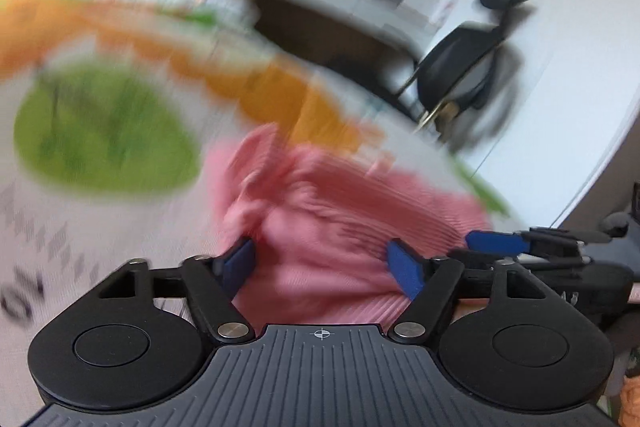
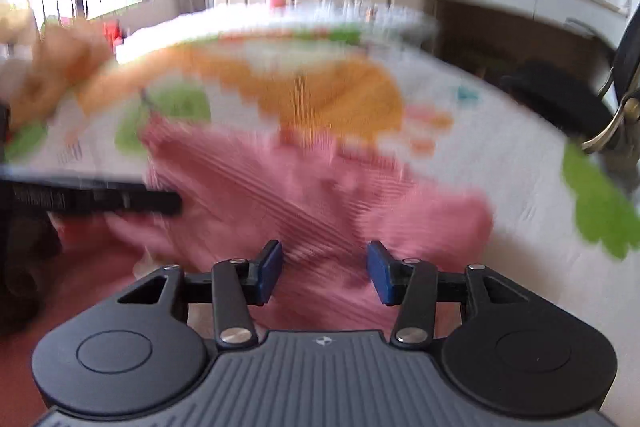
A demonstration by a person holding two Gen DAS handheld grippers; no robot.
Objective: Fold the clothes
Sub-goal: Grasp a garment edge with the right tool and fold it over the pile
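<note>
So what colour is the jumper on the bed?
Pink, with fine ribs. The jumper shows best in the right wrist view.

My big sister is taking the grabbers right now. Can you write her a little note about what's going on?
Left gripper: open, holding nothing, pointed at the pink garment.
Right gripper: open, empty too, over the same pink garment.
The garment lies bunched and wrinkled on the printed bedspread, not folded. Pictures are blurry, so edges are hard to pick out.
Left to do: flatten it, then fold it.
</note>
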